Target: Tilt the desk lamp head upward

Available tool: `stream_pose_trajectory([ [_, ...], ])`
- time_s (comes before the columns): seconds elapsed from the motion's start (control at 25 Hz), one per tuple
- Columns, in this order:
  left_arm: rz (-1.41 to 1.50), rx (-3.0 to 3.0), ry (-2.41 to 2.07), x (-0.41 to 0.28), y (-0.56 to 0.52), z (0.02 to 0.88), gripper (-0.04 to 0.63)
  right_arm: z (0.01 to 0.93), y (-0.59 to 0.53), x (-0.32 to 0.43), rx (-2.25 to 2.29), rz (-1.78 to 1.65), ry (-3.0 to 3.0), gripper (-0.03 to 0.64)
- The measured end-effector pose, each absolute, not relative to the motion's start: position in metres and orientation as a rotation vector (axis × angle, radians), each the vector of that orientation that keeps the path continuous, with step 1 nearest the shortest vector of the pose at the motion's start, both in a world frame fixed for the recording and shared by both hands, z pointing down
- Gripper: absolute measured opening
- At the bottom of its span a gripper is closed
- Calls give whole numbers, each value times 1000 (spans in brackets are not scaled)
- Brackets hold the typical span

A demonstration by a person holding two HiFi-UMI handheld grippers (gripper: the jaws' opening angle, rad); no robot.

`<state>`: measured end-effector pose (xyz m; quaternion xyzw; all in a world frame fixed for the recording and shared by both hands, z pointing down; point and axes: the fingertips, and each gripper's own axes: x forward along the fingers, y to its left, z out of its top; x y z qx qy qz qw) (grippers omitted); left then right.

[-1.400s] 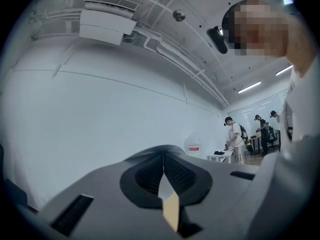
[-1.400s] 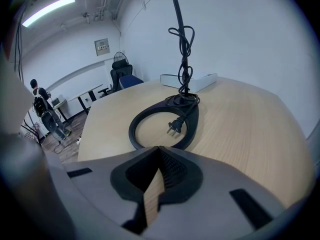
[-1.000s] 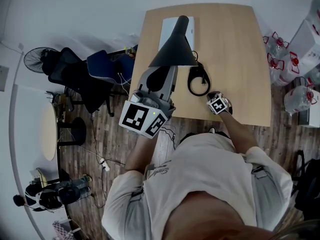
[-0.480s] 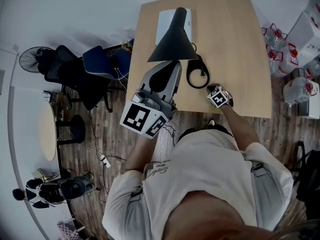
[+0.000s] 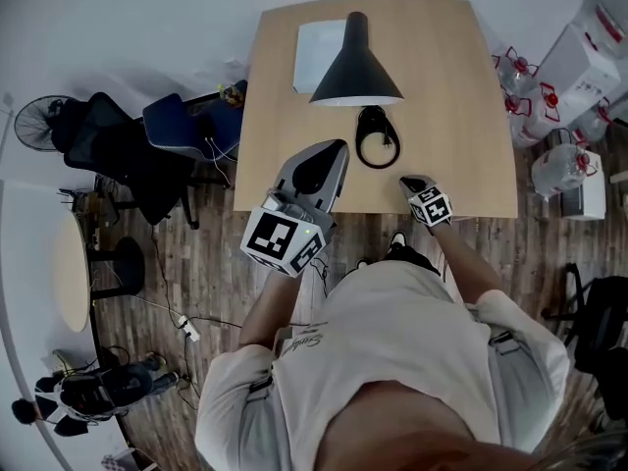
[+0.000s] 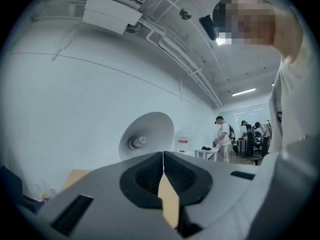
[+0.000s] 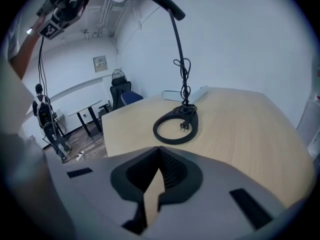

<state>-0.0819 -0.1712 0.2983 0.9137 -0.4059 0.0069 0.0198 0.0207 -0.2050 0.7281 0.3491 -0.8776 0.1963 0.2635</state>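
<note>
While left claw (image 5: 332, 147) hangs raised, shut — right claw (image 5: 406, 180) low, shut

I see the black ring-shaped lamp base (image 5: 377, 123) lying in the middle of the light wooden table (image 5: 461, 116). The black cone-shaped lamp head (image 5: 355, 72) is up behind it. A flat white pad (image 5: 314, 55) lies just left of the head.

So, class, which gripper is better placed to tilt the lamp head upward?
Left. The left gripper is up near the lamp head, aimed into its open shade. The right gripper sits low at the desk edge, near the ring base.
</note>
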Motion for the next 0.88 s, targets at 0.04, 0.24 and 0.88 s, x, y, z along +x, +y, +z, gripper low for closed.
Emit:
stream_pose_trajectory([
  [0.04, 35, 2829, -1259, -87, -168, 303, 17, 715, -202, 19, 975, 528, -2396, -6],
  [0.24, 26, 2759, -1189, -101, -147, 331, 17, 635, -186, 2, 1076, 398, -2533, -5],
  [0.88, -49, 2735, -1034, -104, -118, 345, 17, 413, -131, -17, 1192, 37, -2754, -5],
])
